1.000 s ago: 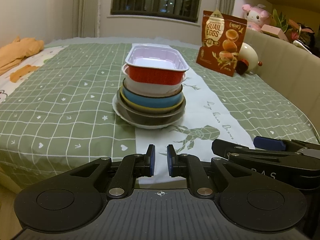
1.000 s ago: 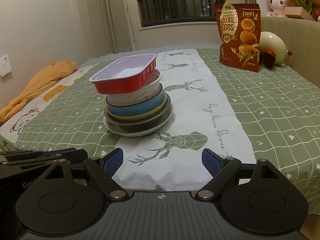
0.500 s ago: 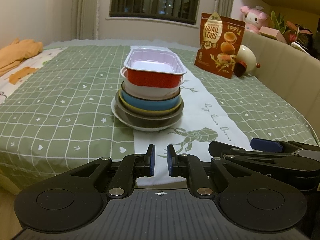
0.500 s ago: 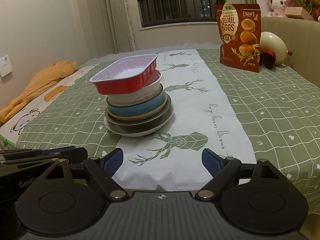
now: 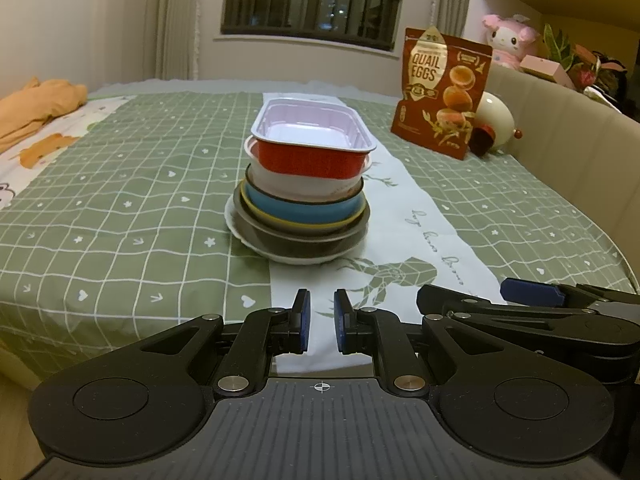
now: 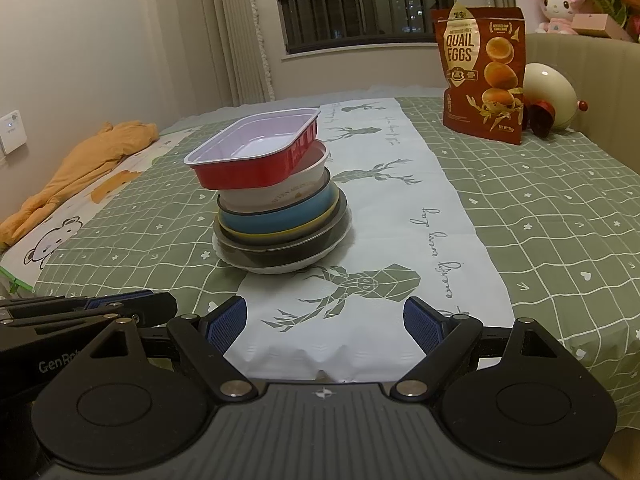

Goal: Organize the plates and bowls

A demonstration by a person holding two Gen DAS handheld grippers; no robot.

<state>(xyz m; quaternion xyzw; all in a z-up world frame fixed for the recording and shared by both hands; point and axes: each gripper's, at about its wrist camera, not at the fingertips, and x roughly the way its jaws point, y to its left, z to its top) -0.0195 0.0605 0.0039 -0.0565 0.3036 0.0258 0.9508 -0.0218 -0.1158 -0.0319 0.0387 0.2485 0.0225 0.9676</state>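
Note:
A stack of dishes stands mid-table on the white runner: a red rectangular tray [image 5: 312, 148] [image 6: 256, 156] tilted on top, a white bowl [image 5: 304, 182] [image 6: 280, 194], a blue bowl [image 5: 304, 206] [image 6: 280, 220], a yellow-rimmed dish, a dark bowl [image 5: 300, 238] [image 6: 288, 250] and a white plate [image 5: 236, 224] [image 6: 280, 268] at the bottom. My left gripper [image 5: 320, 322] is nearly shut and empty, near the table's front edge. My right gripper [image 6: 325, 324] is open and empty, in front of the stack; it also shows in the left wrist view [image 5: 528, 296].
A quail-egg bag [image 5: 442, 92] [image 6: 482, 72] stands at the back right beside a cream egg-shaped toy [image 6: 548, 96]. An orange cloth [image 5: 36, 104] [image 6: 80, 172] lies at the far left. A padded bench back [image 5: 568, 148] runs along the right side.
The left wrist view has pulled back slightly from the stack and tilted up a little. The right gripper and the stack have not visibly moved.

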